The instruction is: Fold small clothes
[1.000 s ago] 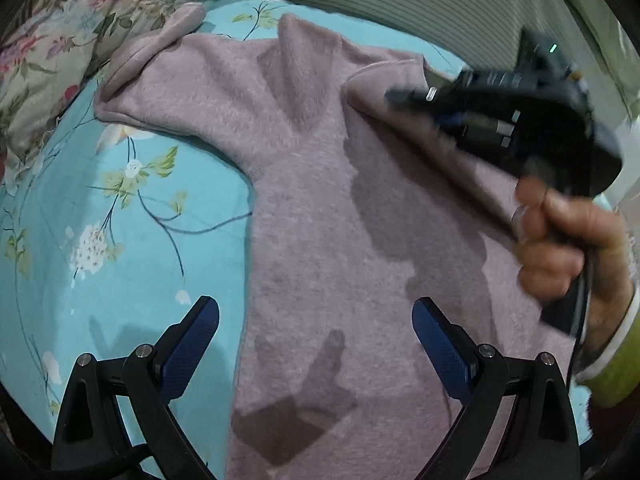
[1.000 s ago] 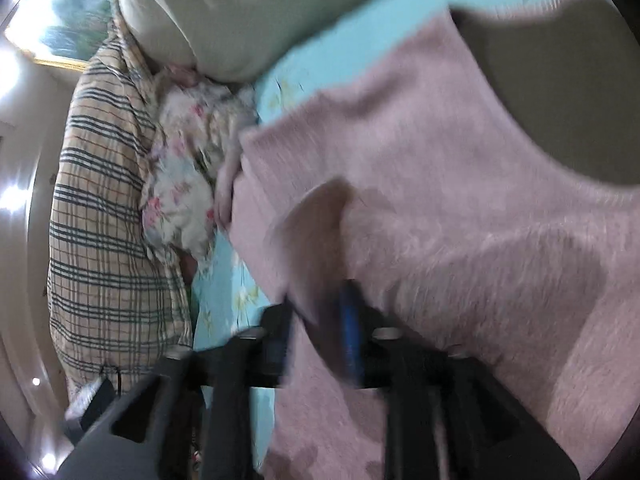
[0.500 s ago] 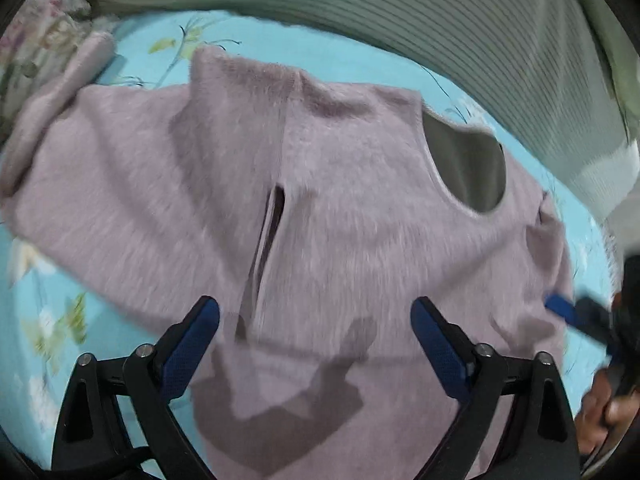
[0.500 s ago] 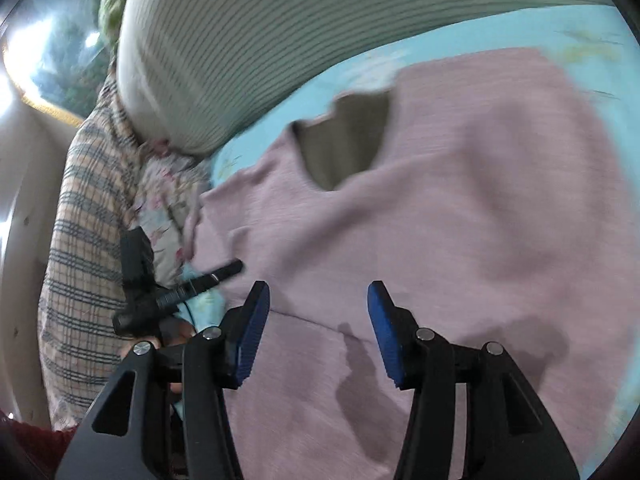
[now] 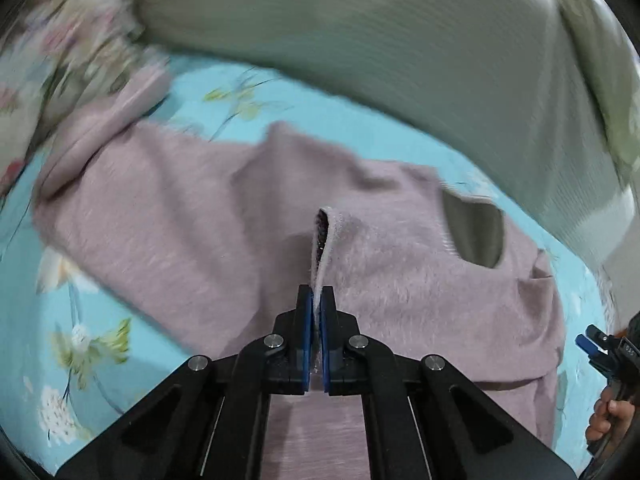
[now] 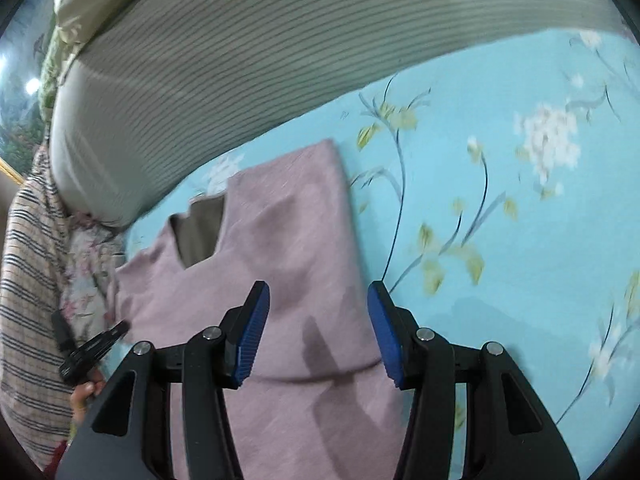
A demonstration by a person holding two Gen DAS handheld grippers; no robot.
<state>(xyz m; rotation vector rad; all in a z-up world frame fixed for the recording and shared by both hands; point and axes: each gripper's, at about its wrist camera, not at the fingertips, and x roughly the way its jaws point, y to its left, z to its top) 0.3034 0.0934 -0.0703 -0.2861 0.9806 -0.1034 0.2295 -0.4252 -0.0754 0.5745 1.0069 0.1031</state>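
Left claw (image 5: 317, 300), seen from its own wrist camera, has its two blue-padded fingers pressed together on a raised edge of the one fuzzy mauve knitted sweater (image 5: 180, 232), the pinched seam standing up toward 12 o'clock from the pads. That sweater lies spread on the turquoise floral bedsheet (image 5: 48, 320), one sleeve reaching to 10 o'clock, its grey-lined neck opening (image 5: 474, 232) at 2 o'clock. One striped grey-green bolster (image 5: 400, 48) fills the top, from 11 to 2 o'clock. At 4 o'clock the right claw (image 5: 592, 344) shows at the frame edge, fingers of a hand under it.

From the right wrist camera, the right claw (image 6: 318, 328) has its two blue pads spread apart, straddling the folded mauve cloth (image 6: 296, 240) without touching it. One checked and striped cloth (image 6: 28, 280) sits at 9 o'clock, the left claw's black tip (image 6: 96, 346) at 8 o'clock
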